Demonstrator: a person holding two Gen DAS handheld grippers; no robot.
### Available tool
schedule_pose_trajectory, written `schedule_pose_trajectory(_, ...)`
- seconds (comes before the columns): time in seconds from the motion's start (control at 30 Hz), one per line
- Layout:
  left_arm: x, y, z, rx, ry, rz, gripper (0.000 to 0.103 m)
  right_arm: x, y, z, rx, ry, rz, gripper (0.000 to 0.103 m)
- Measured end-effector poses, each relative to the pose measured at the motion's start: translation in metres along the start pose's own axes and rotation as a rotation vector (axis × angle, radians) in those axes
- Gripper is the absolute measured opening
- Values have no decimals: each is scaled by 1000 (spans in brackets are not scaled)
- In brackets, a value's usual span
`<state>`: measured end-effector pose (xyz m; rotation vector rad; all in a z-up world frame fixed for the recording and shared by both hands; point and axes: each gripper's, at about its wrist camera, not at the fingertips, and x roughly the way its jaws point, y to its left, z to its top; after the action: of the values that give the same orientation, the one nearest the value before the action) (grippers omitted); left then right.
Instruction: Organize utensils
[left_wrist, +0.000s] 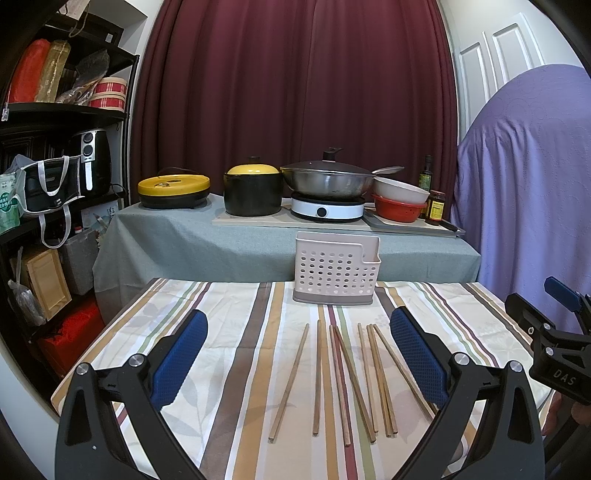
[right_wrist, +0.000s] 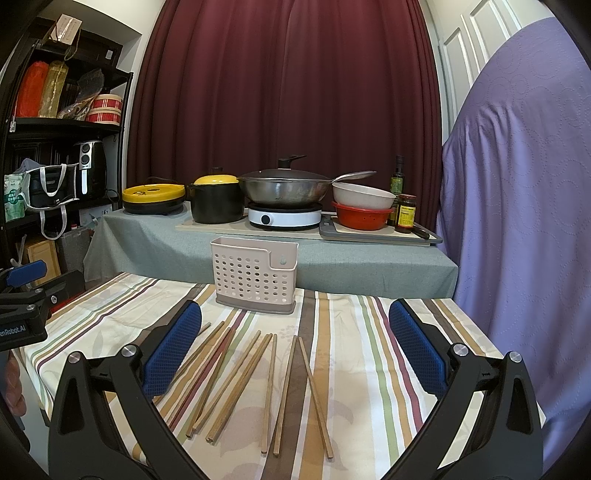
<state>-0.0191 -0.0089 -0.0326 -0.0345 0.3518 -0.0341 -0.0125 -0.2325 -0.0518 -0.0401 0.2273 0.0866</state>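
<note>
Several wooden chopsticks (left_wrist: 343, 380) lie loose on the striped tablecloth, also in the right wrist view (right_wrist: 240, 384). A beige perforated utensil holder (left_wrist: 336, 269) stands upright at the table's far edge, and it shows in the right wrist view (right_wrist: 255, 275). My left gripper (left_wrist: 295, 354) is open and empty, hovering above the chopsticks. My right gripper (right_wrist: 295, 350) is open and empty, above the chopsticks' right end. The right gripper also shows at the right edge of the left wrist view (left_wrist: 554, 332); the left gripper shows at the left edge of the right wrist view (right_wrist: 22, 295).
Behind the table a grey-covered counter (left_wrist: 229, 243) holds a yellow-lidded pan, a black pot (left_wrist: 253, 192), a wok on a hob (left_wrist: 327, 210), bowls and bottles. A black shelf rack (left_wrist: 55, 166) stands left. A purple-covered object (left_wrist: 528, 184) stands right.
</note>
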Motion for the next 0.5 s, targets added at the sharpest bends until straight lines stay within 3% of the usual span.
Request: schedule_pose_trajectory(0.5, 13, 2, -10, 8, 22, -13, 97, 7, -5, -9, -4, 19, -14, 99)
